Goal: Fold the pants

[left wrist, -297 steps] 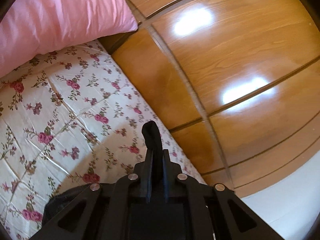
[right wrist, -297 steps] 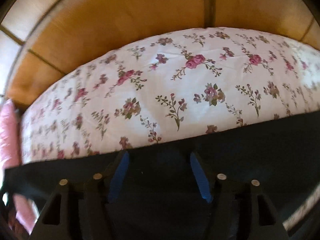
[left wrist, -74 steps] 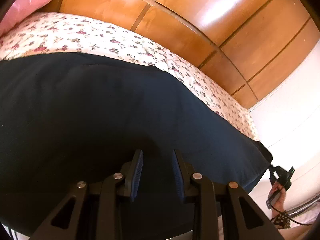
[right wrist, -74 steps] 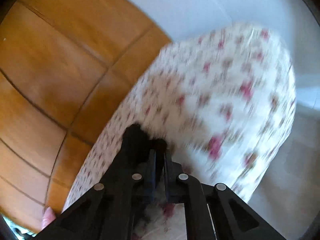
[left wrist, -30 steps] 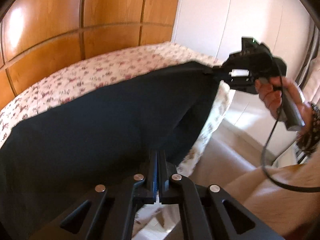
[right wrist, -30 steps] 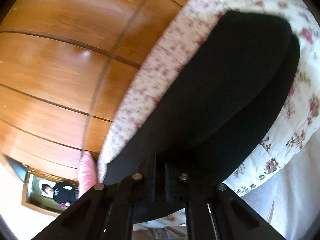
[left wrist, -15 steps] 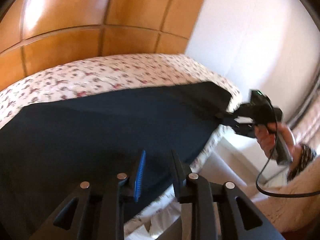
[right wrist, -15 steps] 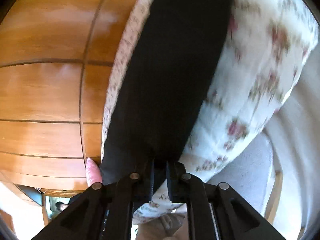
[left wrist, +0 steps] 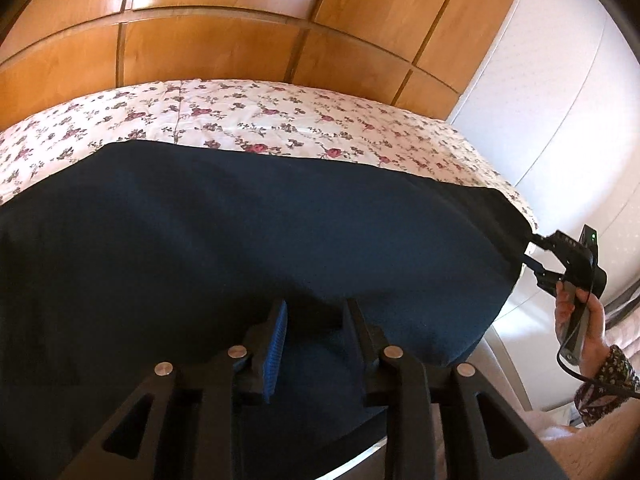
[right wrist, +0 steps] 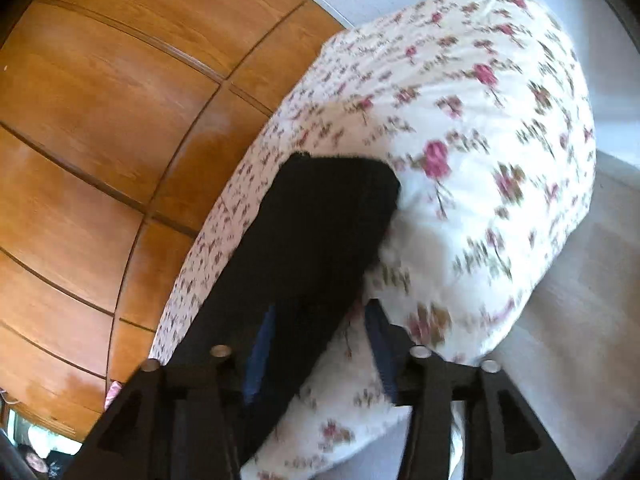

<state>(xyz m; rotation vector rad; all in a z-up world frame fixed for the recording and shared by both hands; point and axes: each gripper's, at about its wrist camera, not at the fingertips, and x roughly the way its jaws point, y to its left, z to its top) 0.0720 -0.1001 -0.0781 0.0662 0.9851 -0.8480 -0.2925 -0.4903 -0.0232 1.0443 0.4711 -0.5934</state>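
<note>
Dark navy pants (left wrist: 248,240) lie spread flat over the floral bed sheet (left wrist: 280,116). My left gripper (left wrist: 316,314) hovers over their near edge with its jaws opening. The cloth lies under the blue pads and is not pinched. At the pants' right end, a hand (left wrist: 580,320) holds my right gripper (left wrist: 530,248), its jaws parted at the corner. In the right wrist view the pants' end (right wrist: 320,220) runs between the opening fingers of the right gripper (right wrist: 320,320), and the pads are off the cloth.
Orange wooden panels (left wrist: 224,44) rise behind the bed, and a white wall (left wrist: 560,100) stands to the right. The mattress corner (right wrist: 500,160) drops to a pale floor (right wrist: 580,300). A pink pillow (right wrist: 112,396) peeks out at the far end. A floral sleeve (left wrist: 608,380) is at the right edge.
Both grippers went from shut on the pants to open and let the cloth go. The pants, held up a second ago, now lie flat on the bed. Both cameras have shifted and dipped.
</note>
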